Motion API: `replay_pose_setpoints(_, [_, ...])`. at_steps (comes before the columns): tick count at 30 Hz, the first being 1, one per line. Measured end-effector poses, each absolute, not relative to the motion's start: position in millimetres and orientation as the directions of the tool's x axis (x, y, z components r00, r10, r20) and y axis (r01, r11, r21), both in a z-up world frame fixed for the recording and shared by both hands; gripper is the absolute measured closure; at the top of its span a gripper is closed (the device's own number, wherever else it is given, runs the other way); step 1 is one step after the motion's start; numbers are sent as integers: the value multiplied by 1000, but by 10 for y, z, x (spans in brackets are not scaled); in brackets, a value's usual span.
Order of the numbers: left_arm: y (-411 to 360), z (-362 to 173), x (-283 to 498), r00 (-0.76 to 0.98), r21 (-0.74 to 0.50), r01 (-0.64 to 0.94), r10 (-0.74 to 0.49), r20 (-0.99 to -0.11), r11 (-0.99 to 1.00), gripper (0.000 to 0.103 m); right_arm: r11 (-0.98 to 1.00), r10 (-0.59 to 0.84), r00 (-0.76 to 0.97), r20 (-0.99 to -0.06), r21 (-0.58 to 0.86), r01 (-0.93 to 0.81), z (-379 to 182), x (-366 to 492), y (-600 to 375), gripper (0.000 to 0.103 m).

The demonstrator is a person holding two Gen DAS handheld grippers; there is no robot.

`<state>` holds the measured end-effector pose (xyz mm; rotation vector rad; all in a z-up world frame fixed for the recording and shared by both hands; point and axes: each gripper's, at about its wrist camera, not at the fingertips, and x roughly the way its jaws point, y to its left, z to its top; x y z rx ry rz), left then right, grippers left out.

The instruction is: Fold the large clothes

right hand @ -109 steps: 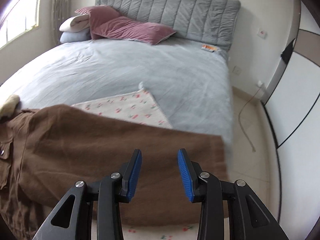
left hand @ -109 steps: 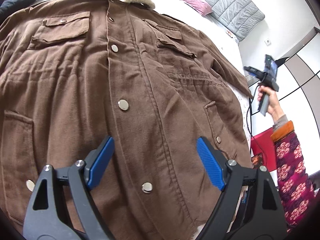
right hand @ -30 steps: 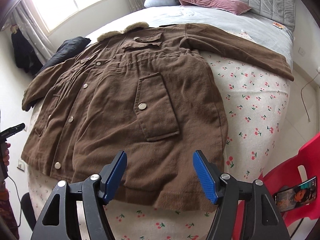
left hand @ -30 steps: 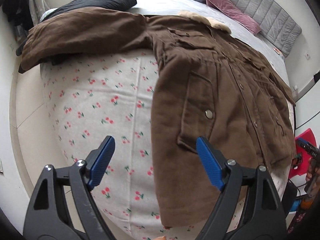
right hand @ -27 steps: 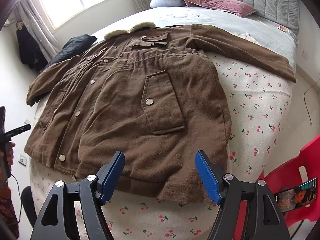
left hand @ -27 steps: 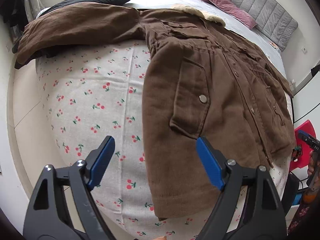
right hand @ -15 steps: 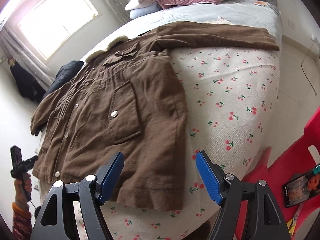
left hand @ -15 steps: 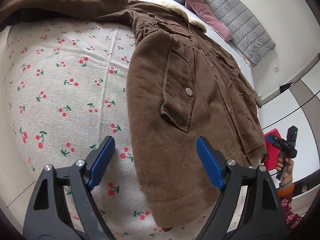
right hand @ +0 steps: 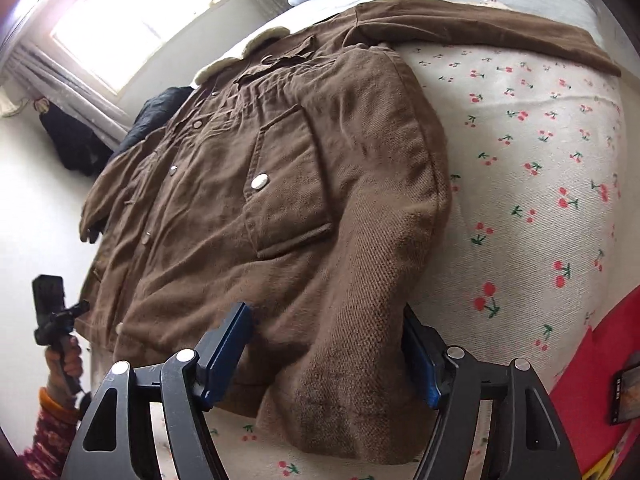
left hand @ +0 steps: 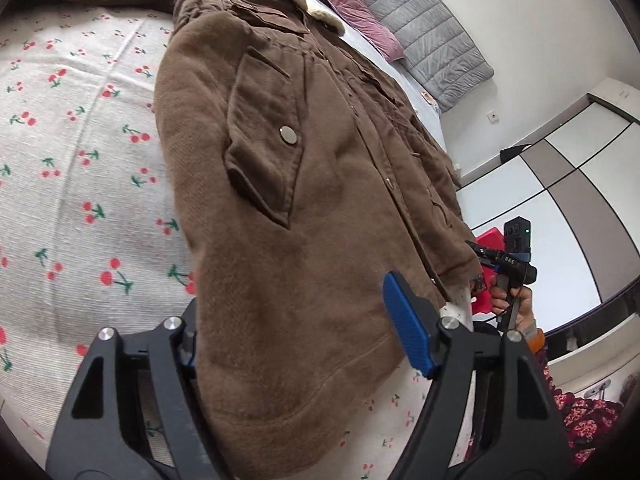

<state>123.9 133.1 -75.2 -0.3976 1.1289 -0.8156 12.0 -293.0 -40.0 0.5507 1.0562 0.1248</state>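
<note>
L gripper [left hand: 296, 332] w/ jaws spread wide, straddling the bottom hem corner of a brown coat [left hand: 304, 208]; one blue pad tucked under the coat edge. R gripper [right hand: 328, 352] likewise released, astride the opposite hem corner. Coat lies flat, front up, on a cherry-print sheet [right hand: 540, 168] over the bed. Beyond: fleece collar [left hand: 308, 4], pink pillow [left hand: 356, 12], grey headboard [left hand: 440, 44].

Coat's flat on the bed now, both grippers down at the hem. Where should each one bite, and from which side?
Grip the brown coat at its two bottom hem corners, coming in low from the foot of the bed. The hem lies flat, and the open left gripper and right gripper already straddle those corners.
</note>
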Motion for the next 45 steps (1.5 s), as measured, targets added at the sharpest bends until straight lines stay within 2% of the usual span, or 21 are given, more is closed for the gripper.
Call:
replay_pose_setpoints(4, [1299,-783,1230,192,-660,364,-747,-637,657,36,832,402,491,-773,532,157,-487,183,-2957,31])
replay_pose_setpoints(5, [1304,-791,1238,194,-662,353,-744,-639,661,42,832,400,492,-773,531,159,-490,182,-2933,33])
replay_pose_setpoints(6, [1316,-803,1236,190,-671,337,-746,-639,661,54,840,388,490,-781,518,162,-486,185,-2920,36])
replay_pose_setpoints(7, [1326,-819,1231,183,-680,318,-747,-640,660,62,851,371,484,-792,498,164,-475,159,-2887,51])
replay_pose_setpoints(8, [1316,-840,1226,175,-686,293,-743,-646,666,77,860,358,474,-804,482,168,-479,162,-2863,75])
replay_pose_setpoints(9, [1311,-847,1207,174,-691,278,-742,-647,667,85,858,361,467,-807,483,172,-477,161,-2854,82])
replay_pose_setpoints(12, [1317,-695,1125,222,-695,265,-744,-630,668,91,862,345,497,-796,479,169,-358,95,-2818,90])
replay_pose_setpoints(18, [1662,158,983,368,-822,272,-843,-393,501,94,791,306,716,-628,586,177,362,-259,-3064,93])
replay_pose_setpoints(19, [1698,261,960,370,-830,276,-850,-374,485,94,783,301,734,-608,597,174,462,-311,-3106,94])
replay_pose_setpoints(21, [1697,361,898,354,-817,282,-846,-399,503,94,802,270,739,-617,569,182,552,-366,-3123,94])
replay_pose_setpoints(23, [1621,301,848,346,-708,275,-755,-558,650,91,859,176,681,-710,449,246,470,-365,-3082,93])
replay_pose_setpoints(25, [1497,54,820,302,-516,258,-576,-760,817,82,904,93,541,-836,299,307,170,-287,-3003,88])
replay_pose_setpoints(26, [1459,-113,807,265,-417,248,-476,-839,874,73,916,52,458,-887,225,332,-4,-265,-2979,83])
replay_pose_setpoints(28, [1489,-363,762,215,-302,220,-348,-912,928,69,923,-6,359,-933,134,361,-245,-318,-3005,65])
replay_pose_setpoints(29, [1532,-397,746,213,-281,220,-327,-920,934,61,918,-2,381,-924,150,368,-244,-370,-3051,57])
replay_pose_setpoints(30, [1591,-373,738,230,-282,218,-330,-915,934,51,908,7,397,-918,172,382,-216,-431,-3115,54])
replay_pose_setpoints(36, [1552,107,814,410,-196,240,-282,-867,951,36,904,-44,465,-884,163,395,169,-325,-3181,50])
replay_pose_setpoints(40, [1153,248,906,463,-216,325,-354,-813,921,36,938,-26,519,-854,159,308,313,-5,-2945,50])
replay_pose_setpoints(45, [473,107,1044,451,-240,497,-485,-750,834,35,959,11,543,-840,164,233,240,555,-2682,50])
